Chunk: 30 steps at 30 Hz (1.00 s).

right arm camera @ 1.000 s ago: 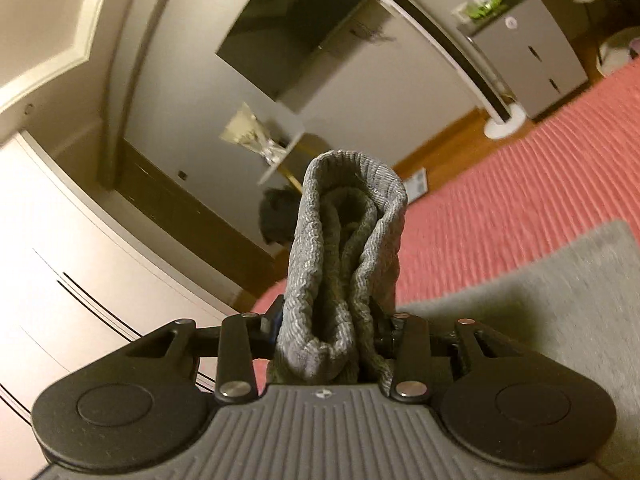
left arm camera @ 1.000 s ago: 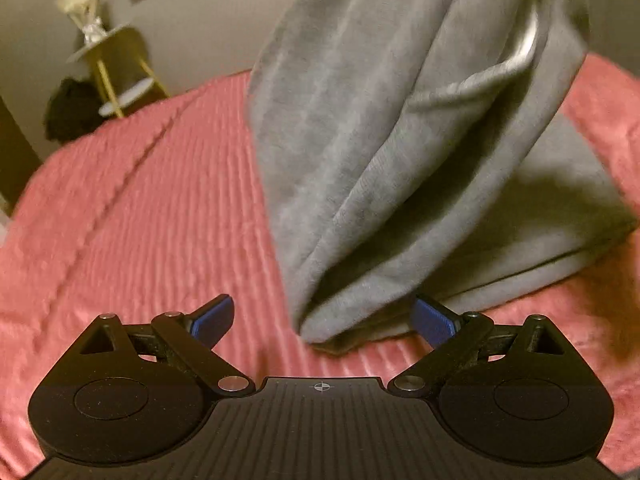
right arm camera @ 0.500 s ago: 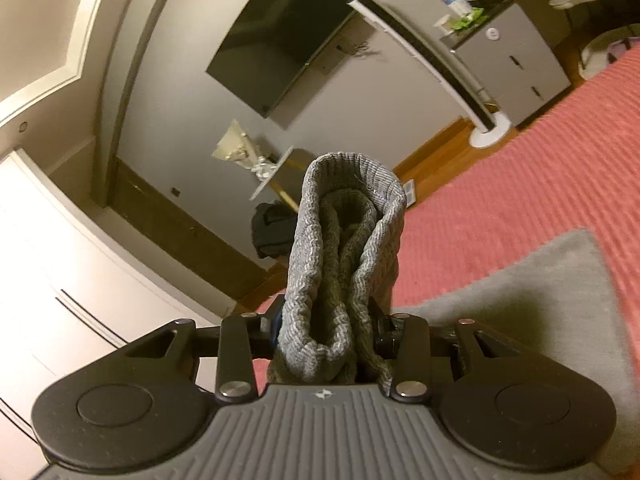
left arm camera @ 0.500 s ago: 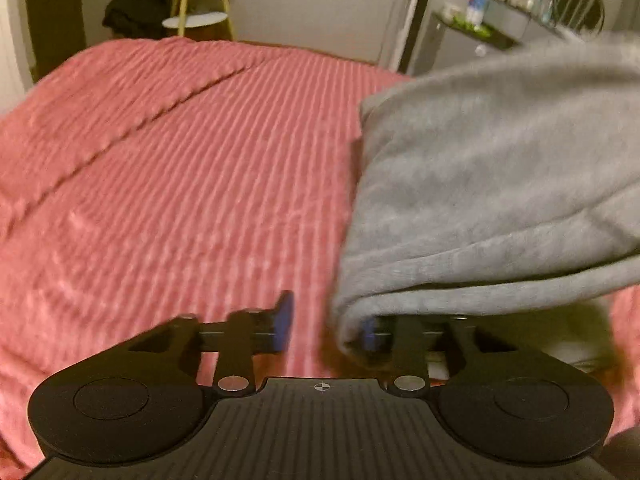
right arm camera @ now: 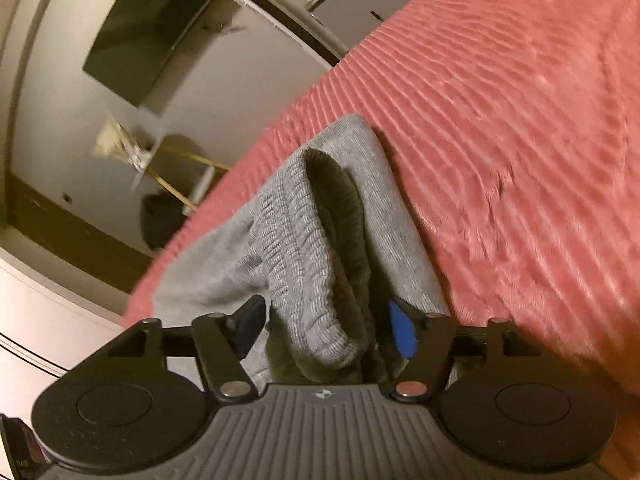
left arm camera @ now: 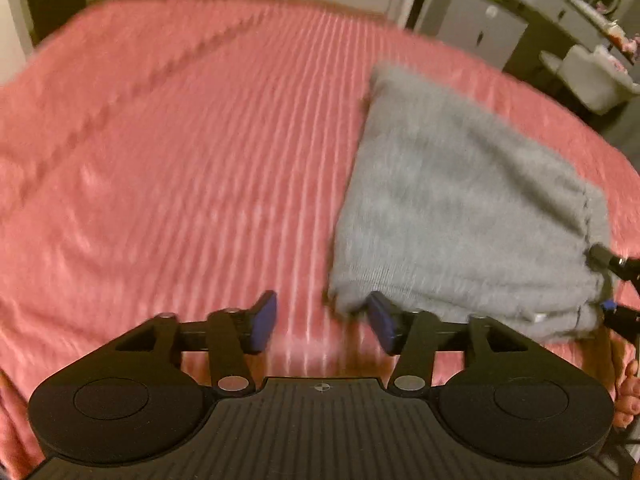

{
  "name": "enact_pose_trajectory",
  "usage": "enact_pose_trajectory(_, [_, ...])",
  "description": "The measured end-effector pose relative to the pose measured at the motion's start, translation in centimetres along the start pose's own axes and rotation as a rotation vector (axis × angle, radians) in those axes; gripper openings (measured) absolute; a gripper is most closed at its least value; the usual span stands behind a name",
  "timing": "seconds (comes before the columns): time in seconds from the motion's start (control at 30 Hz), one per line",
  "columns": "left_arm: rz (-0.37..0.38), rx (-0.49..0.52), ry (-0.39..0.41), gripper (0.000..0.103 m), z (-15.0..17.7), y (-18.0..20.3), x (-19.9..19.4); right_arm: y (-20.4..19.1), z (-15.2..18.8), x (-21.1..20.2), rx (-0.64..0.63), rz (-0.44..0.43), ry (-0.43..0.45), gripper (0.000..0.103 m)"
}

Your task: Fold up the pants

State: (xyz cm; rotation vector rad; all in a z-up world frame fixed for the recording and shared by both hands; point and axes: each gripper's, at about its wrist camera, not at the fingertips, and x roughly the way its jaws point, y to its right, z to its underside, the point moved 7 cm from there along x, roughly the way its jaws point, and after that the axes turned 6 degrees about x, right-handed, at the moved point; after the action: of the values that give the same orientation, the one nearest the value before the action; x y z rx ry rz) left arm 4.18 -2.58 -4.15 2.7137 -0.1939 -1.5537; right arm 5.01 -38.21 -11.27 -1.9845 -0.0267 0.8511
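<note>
The pants [left arm camera: 460, 216] are seen folded into a grey stack on the pink ribbed bedspread [left arm camera: 180, 160], at about two o'clock from the left gripper [left arm camera: 322, 322]. That gripper's jaws, just opened further, stand released with only bedspread between them. The ribbed waistband [right arm camera: 312, 264] lies loosely between the right gripper's [right arm camera: 326, 330] freshly widened, unclenched jaws. Farther off, a grey cabinet [left arm camera: 472, 28] is visible at one o'clock.

Dim rm: wall TV [right arm camera: 148, 36], grey cabinet [left arm camera: 476, 32], pink bedspread [left arm camera: 180, 160].
</note>
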Motion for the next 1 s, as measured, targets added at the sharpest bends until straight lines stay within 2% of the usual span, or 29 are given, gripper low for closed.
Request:
enact_pose_trajectory(0.03, [0.004, 0.018, 0.053, 0.077, -1.0, 0.3, -0.4, 0.2, -0.1, -0.1, 0.024, -0.015, 0.001, 0.068])
enact_pose_trajectory(0.07, [0.009, 0.047, 0.094, 0.083, -2.0, 0.9, -0.4, 0.7, -0.4, -0.4, 0.053, -0.033, 0.008, 0.068])
enact_pose_trajectory(0.13, [-0.009, 0.084, 0.113, 0.082, -3.5, 2.0, 0.5, 0.9, -0.6, -0.1, 0.104, -0.06, 0.007, 0.069])
enact_pose_trajectory(0.23, [-0.026, 0.077, 0.133, 0.079, -6.3, 2.7, 2.8, 0.2, -0.8, 0.8, 0.127, -0.08, -0.014, 0.069])
enact_pose_trajectory(0.27, [-0.027, 0.071, 0.136, 0.076, -7.3, 2.9, 3.6, -0.2, -1.0, 1.1, 0.113, -0.08, -0.017, 0.058])
enact_pose_trajectory(0.3, [-0.043, 0.064, 0.131, 0.073, -8.5, 3.0, 4.4, -0.6, -1.5, 1.2, 0.088, -0.058, -0.007, 0.042])
enact_pose_trajectory(0.33, [-0.055, 0.065, 0.123, 0.072, -9.3, 2.9, 4.9, -1.0, -1.4, 1.2, 0.037, -0.027, 0.005, 0.036])
enact_pose_trajectory(0.37, [-0.061, 0.075, 0.123, 0.072, -10.1, 3.2, 5.3, -1.6, -1.5, 1.0, -0.011, -0.02, 0.022, 0.035])
enact_pose_trajectory(0.43, [-0.078, 0.108, 0.146, 0.07, -11.0, 3.9, 5.5, -2.6, -1.4, -0.1, -0.047, -0.064, 0.06, 0.034])
enact_pose_trajectory(0.5, [-0.118, 0.168, 0.189, 0.072, -11.5, 4.5, 5.8, -3.0, -1.6, -0.9, -0.085, -0.092, 0.108, 0.034])
enact_pose_trajectory(0.53, [-0.149, 0.2, 0.191, 0.077, -11.7, 4.7, 6.3, -3.0, -1.7, -1.2, -0.102, -0.1, 0.127, 0.034])
enact_pose_trajectory(0.6, [-0.18, 0.243, 0.173, 0.076, -12.2, 4.6, 7.3, -2.0, -1.8, -0.9, -0.121, -0.065, 0.126, 0.038])
enact_pose_trajectory(0.63, [-0.171, 0.229, 0.169, 0.075, -12.6, 4.3, 7.4, -1.0, -1.8, -0.4, -0.118, 0.005, 0.115, 0.043])
enact_pose_trajectory(0.67, [-0.145, 0.201, 0.16, 0.073, -13.1, 3.9, 7.6, -0.2, -1.8, -0.3, -0.114, 0.038, 0.113, 0.046])
enact_pose_trajectory(0.7, [-0.105, 0.172, 0.148, 0.071, -13.7, 3.6, 7.7, 0.0, -1.8, -0.8, -0.096, 0.005, 0.121, 0.049])
enact_pose_trajectory(0.73, [-0.071, 0.152, 0.134, 0.07, -14.1, 3.4, 7.9, 0.0, -1.8, -1.4, -0.082, 0.002, 0.135, 0.056])
enact_pose_trajectory(0.77, [-0.043, 0.136, 0.11, 0.068, -14.5, 3.4, 8.3, -0.3, -2.0, -1.9, -0.101, 0.023, 0.164, 0.068])
enact_pose_trajectory(0.83, [-0.002, 0.137, 0.061, 0.062, -15.4, 3.5, 9.5, -1.0, -2.0, -3.1, -0.164, 0.055, 0.231, 0.074])
enact_pose_trajectory(0.9, [0.015, 0.183, -0.019, 0.056, -16.0, 4.1, 11.1, -2.0, -1.5, -3.6, -0.217, 0.041, 0.249, 0.074])
enact_pose_trajectory(0.93, [0.034, 0.2, -0.047, 0.046, -16.2, 4.4, 11.8, -2.5, -1.3, -3.6, -0.242, 0.043, 0.255, 0.074])
enact_pose_trajectory(0.97, [0.05, 0.204, -0.065, 0.03, -16.5, 4.6, 12.4, -2.9, -0.9, -3.7, -0.264, 0.043, 0.254, 0.074])
enact_pose_trajectory(1.0, [0.077, 0.193, -0.063, 0.025, -17.0, 4.8, 12.7, -3.1, -0.6, -3.5, -0.28, 0.045, 0.249, 0.074])
